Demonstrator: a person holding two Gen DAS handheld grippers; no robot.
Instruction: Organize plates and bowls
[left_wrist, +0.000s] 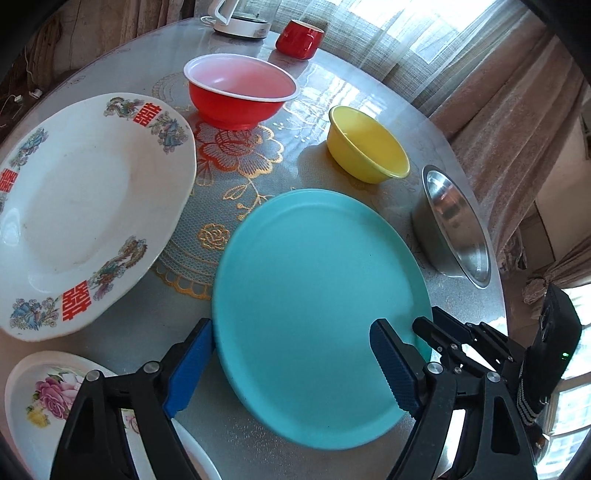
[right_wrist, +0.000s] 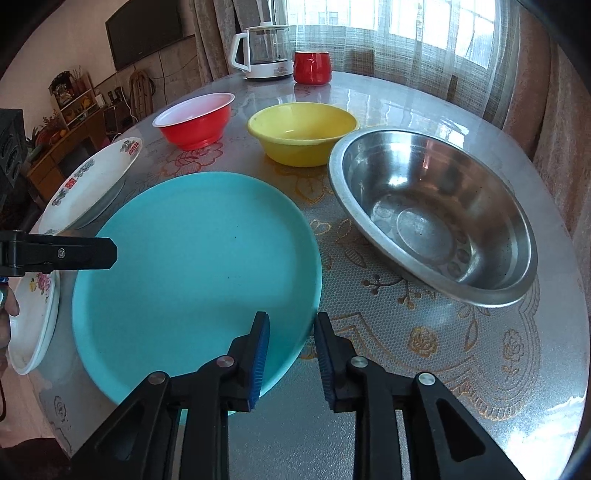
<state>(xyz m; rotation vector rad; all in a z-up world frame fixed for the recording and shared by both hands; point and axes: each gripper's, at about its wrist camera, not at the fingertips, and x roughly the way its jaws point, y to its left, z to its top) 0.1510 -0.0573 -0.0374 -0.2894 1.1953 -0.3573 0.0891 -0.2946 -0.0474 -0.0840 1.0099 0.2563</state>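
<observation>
**A:** Two grippers, one plate. Biggest first: the round table (right_wrist: 480, 387), with the teal plate (right_wrist: 195, 266) lying flat on it near the front edge, between the steel bowl (right_wrist: 436, 218) and the white plates (left_wrist: 92, 206).

**B:** Which way from the jaws?

**A:** The right gripper (right_wrist: 291, 354) straddles the plate's right rim: one pad over the plate, the other just outside it (a gap shows on both sides, so nothing is pinched). Jaws narrow but released.

**B:** And the left?

**A:** The left gripper (left_wrist: 291, 365) hangs over the plate's near side, jaws spread wide, empty. Both point steeply down at the table.

**B:** Nearer hand?

**A:** The right, I'd judge; closing there would catch the rim.
</observation>
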